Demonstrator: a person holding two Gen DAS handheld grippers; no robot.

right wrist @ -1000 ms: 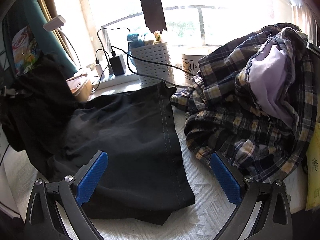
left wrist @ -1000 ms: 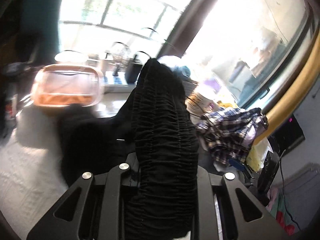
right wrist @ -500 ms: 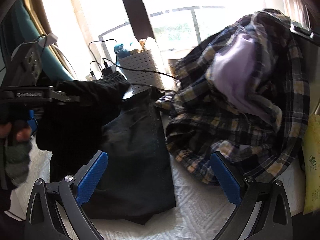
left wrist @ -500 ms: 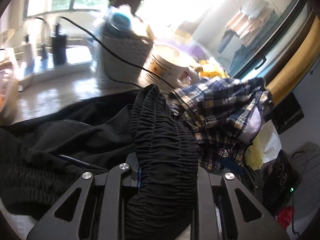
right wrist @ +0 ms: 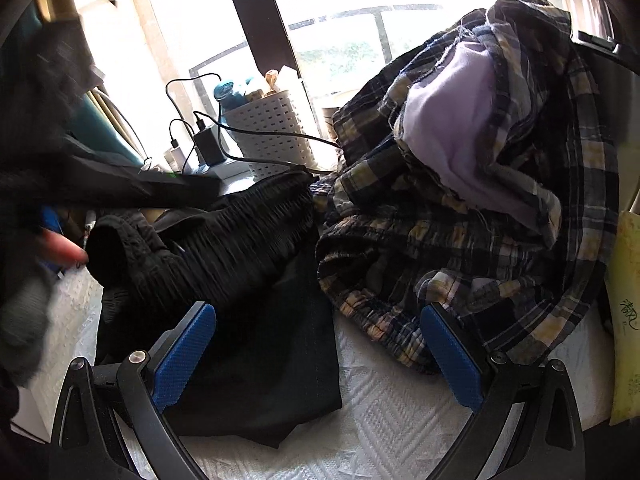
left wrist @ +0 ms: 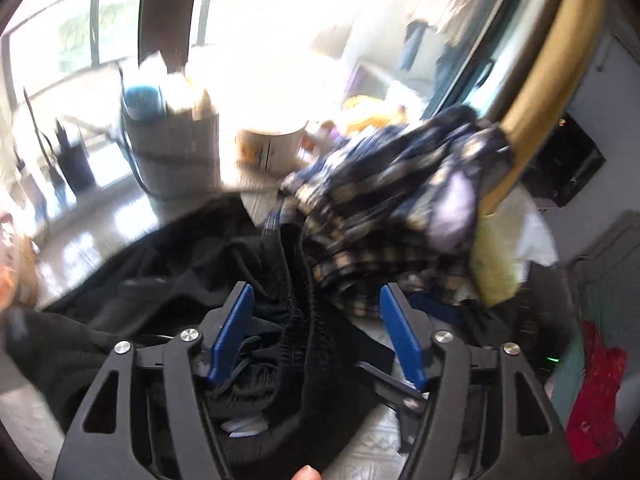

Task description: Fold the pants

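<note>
The black pants (right wrist: 248,240) lie on the white textured cover (right wrist: 400,420), their gathered waistband (left wrist: 296,312) folded over onto a flat leg. My left gripper (left wrist: 316,300) hovers over that waistband. Its jaws are opening, and the band runs loosely between the blue pads (left wrist: 232,332) without being pressed. In the right wrist view the left gripper's body (right wrist: 120,188) is a dark blur at the left, with a fingertip (right wrist: 64,250) below it. My right gripper (right wrist: 318,316) stands open above the leg's near edge, holding nothing.
A heap of plaid clothing with a lilac lining (right wrist: 460,220) crowds the right side and touches the pants. Behind stand a white perforated basket (right wrist: 272,132), a charger with cables (right wrist: 208,144) and a white tub (left wrist: 268,148). A yellow pack (right wrist: 628,300) lies far right.
The left gripper swung right toward the plaid heap with the waistband, then its jaws parted and let the band go. The waistband now lies over the pants leg. The right gripper barely moved.
</note>
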